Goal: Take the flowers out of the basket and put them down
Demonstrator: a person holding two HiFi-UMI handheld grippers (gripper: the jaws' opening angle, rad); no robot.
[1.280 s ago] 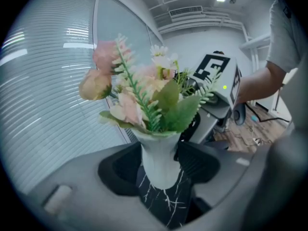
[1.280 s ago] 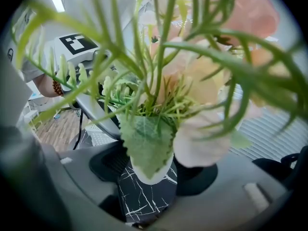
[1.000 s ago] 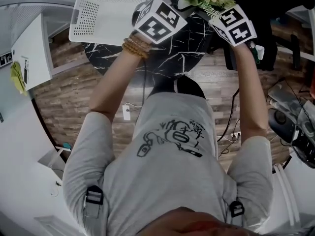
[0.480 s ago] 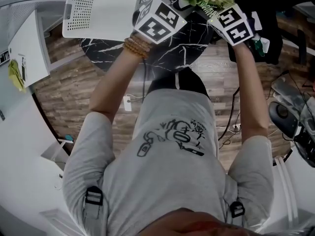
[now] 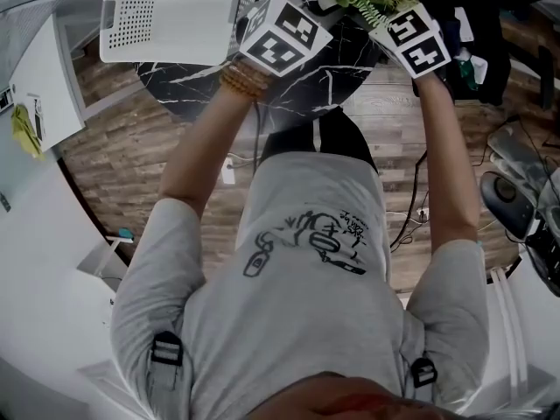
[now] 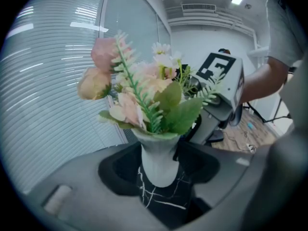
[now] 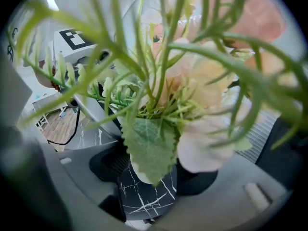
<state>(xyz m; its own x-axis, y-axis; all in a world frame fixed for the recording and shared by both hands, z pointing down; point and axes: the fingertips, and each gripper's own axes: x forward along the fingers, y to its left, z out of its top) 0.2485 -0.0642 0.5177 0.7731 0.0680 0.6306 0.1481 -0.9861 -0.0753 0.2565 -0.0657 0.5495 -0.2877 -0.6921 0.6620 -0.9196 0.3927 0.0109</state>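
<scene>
Between the jaws of your left tool (image 6: 161, 161) stands the white vase (image 6: 155, 170). The jaws are closed on it, with a dark pad against each side of its narrow body. Above that tool's jaws the flowers (image 6: 142, 93) spread out of the vase: pink and peach blooms, small white daisies, a fern-like sprig and broad green leaves. Below the vase, between the same jaws, you see the black, white-veined table (image 6: 161, 203). Whether the vase's foot touches it or hangs just above it, you cannot tell.

Your right tool (image 7: 153, 170) meets the vase from the opposite side and is clamped on it as well. A large green leaf hangs in front of the vase there and hides most of it, with a dark pad showing at each side. Beyond the flowers, up and to the left of the right tool's jaws, you see the left tool's marker cube (image 7: 77, 38).

From the head view both of your tools are stretched out ahead of you over the table, turned toward each other, with the flowers between them. To the left of your left tool, just beside its marker cube, the white perforated basket (image 5: 166, 11) sits on the table, and the flowers are out of it.
</scene>
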